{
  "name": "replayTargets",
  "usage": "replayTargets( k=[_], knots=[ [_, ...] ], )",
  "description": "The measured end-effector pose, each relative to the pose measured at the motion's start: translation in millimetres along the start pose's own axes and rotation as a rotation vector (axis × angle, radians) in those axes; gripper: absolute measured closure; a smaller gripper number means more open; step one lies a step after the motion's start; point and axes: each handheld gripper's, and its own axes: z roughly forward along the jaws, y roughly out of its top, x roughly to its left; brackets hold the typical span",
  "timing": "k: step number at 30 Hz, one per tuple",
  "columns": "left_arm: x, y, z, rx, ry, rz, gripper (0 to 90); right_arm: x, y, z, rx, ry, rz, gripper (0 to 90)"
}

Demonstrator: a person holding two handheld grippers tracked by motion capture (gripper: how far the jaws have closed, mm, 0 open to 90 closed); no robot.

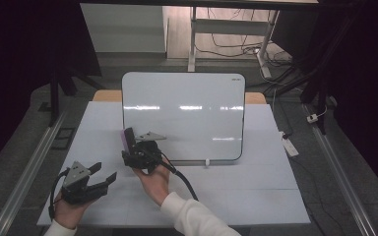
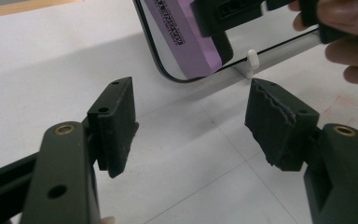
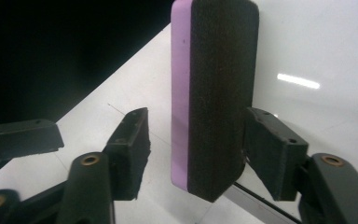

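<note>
Two sets of jaws are seen apart: the left gripper (image 1: pixel 103 178) is held empty, while the eraser (image 3: pixel 212 93) at the whiteboard (image 1: pixel 187 98) is judged released by the right gripper (image 3: pixel 193 149), so withdrawal is called for next.

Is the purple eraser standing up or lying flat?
Standing up: the eraser stands on end between the right hand-held gripper's jaws, against the whiteboard.

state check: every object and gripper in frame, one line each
whiteboard: upright on the table, wiped clean, no marks visible
eraser: on end against the whiteboard's lower left corner, between the right jaws
right gripper: open, left pad clear of the eraser
left gripper: open, empty, over the table
</note>
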Motion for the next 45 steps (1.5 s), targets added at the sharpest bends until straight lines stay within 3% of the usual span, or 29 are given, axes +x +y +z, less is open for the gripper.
replayTargets(
  k=[8, 11, 16, 26, 31, 36, 45],
  knots=[
    [0.1, -0.6, -0.5, -0.003, 0.003, -0.004, 33.9, -14.9, -4.1, -26.1, -0.044, 0.067, -0.060, 32.1],
    [0.0, -1.0, -0.6, -0.004, -0.004, -0.004, 33.9, -32.2, -8.8, -45.3, -0.048, 0.089, -0.082, 32.1],
    [-2.2, -0.9, 0.5, -0.002, -0.020, -0.006, 33.8, -72.7, -19.6, -85.7, -0.053, 0.090, -0.117, 34.3],
    [-7.0, 0.7, 5.9, 0.009, -0.035, 0.008, 33.7, -163.1, -61.1, -177.0, -0.068, 0.004, -0.128, 34.4],
    [-9.0, 1.3, 7.8, 0.013, -0.033, 0.013, 33.7, -202.6, -88.0, -211.5, -0.055, -0.033, -0.126, 34.5],
    [-10.2, 1.2, 9.5, 0.023, -0.042, 0.016, 33.7, -225.2, -106.8, -230.6, -0.037, -0.083, -0.146, 34.6],
    [-11.7, -0.1, 11.4, 0.034, -0.070, 0.018, 33.4, -237.8, -114.4, -243.2, -0.055, -0.121, -0.179, 34.9]
  ],
)
